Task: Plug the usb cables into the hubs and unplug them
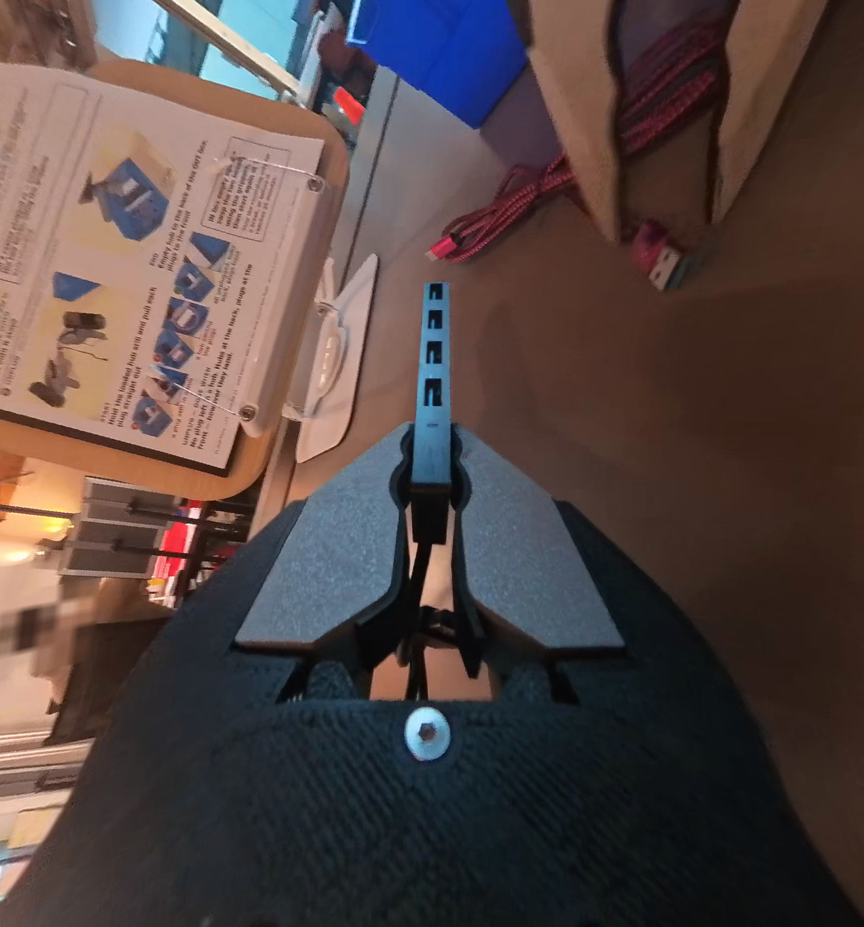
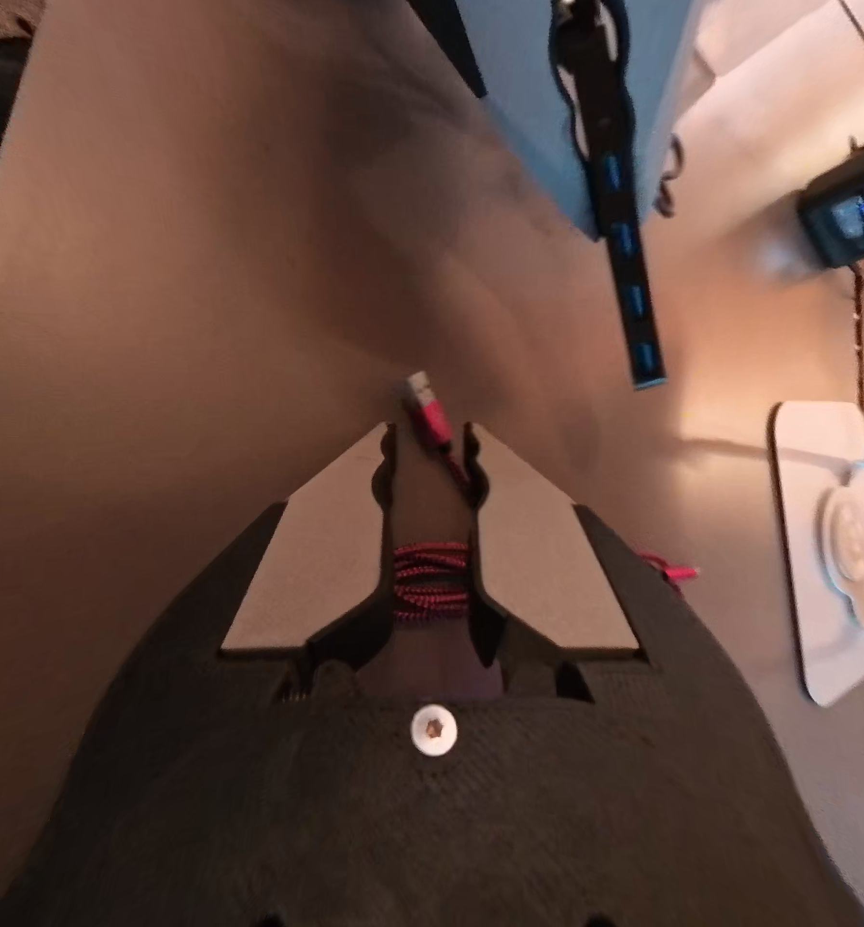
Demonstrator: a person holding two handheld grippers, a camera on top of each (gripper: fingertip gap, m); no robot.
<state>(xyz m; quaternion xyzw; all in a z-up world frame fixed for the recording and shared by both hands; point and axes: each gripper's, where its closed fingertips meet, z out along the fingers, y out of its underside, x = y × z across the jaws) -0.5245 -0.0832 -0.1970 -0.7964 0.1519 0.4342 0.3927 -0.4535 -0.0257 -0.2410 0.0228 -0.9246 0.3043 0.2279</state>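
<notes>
Your left gripper (image 1: pixel 432 441) is clamped on the black USB hub (image 1: pixel 435 361), its fingers pressed against the hub's two sides near the cable end. The hub sticks out past the fingertips above the brown table (image 1: pixel 670 501), and its four ports, all empty, face the camera. Beyond the hub's far tip a bundled red braided cable (image 1: pixel 500 220) lies on the table, its red plug (image 1: pixel 442 247) pointing toward the hub. To the right of the hub's tip, another plug (image 1: pixel 663 261) with a bare metal end lies at the foot of a tan box (image 1: pixel 585 125). Left of the hub stands a printed instruction sheet (image 1: pixel 119 251) on a board.

Your right gripper (image 2: pixel 427 431) stands narrowly parted and grips nothing. A red USB plug (image 2: pixel 427 409) lies on the table just past its fingertips, the braided lead running back between the fingers (image 2: pixel 515 501) to a coil (image 2: pixel 430 582). The same hub (image 2: pixel 630 281) hangs up and to the right of that plug, well apart from it.
</notes>
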